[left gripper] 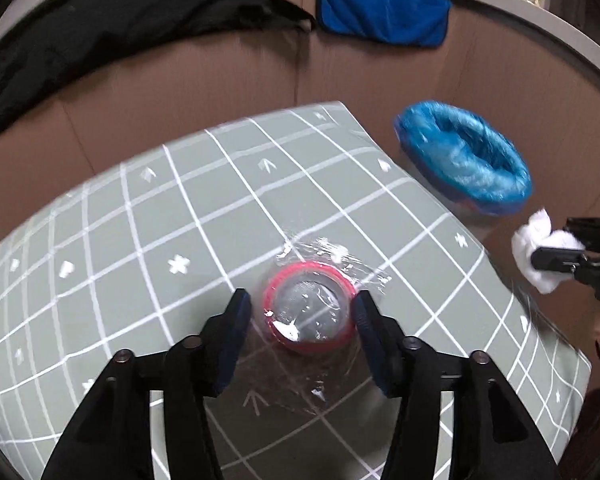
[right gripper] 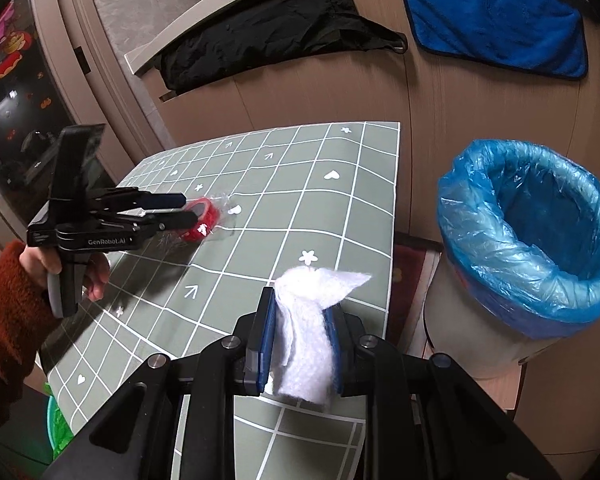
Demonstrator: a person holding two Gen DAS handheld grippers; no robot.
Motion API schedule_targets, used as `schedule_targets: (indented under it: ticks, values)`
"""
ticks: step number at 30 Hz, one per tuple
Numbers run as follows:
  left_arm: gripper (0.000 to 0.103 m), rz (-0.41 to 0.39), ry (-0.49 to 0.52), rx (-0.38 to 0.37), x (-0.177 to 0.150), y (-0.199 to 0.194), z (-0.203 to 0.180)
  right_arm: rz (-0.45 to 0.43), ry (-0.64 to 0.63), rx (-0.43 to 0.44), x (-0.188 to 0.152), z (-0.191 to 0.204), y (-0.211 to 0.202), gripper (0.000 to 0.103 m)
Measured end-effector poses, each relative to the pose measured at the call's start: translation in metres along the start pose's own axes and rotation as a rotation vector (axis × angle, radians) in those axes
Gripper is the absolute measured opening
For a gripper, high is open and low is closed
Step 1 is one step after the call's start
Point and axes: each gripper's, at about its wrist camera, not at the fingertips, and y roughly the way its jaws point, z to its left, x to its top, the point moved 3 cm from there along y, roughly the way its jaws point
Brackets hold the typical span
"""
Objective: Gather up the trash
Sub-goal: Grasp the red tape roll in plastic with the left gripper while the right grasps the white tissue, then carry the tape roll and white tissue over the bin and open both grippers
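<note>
While our right gripper (right gripper: 300,312) clamps the white tissue (right gripper: 312,320) near the blue-lined trash bin (right gripper: 532,240), our left gripper (left gripper: 300,312) stands released, straddling the red-rimmed clear plastic cup (left gripper: 310,308) on the grid mat (left gripper: 140,220), left of that bin.

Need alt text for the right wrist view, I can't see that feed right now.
The right gripper is shut on a crumpled white tissue above the green grid mat, with the blue-lined bin to the right. Far left, the left gripper has its fingers open either side of a red-rimmed plastic cup.
</note>
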Motion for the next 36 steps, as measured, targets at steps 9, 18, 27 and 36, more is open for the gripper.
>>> schedule_targets:
  ticks: [9,18,27,36]
  values:
    - [0.065,0.025,-0.078,0.042,-0.001,0.013,0.002,0.008,0.01,0.016,-0.002,0.003,0.003,0.021]
    - [0.054,-0.018,-0.215,0.12,-0.007,0.003,0.0,-0.03,-0.027,0.024,0.005,0.02,-0.01,0.021]
    - [0.053,-0.189,-0.273,0.223,-0.035,-0.07,-0.04,-0.068,-0.06,0.042,0.01,0.037,-0.026,0.021]
    - [0.053,-0.351,-0.358,0.341,-0.05,-0.147,-0.08,-0.164,-0.138,0.042,0.022,0.056,-0.064,0.021]
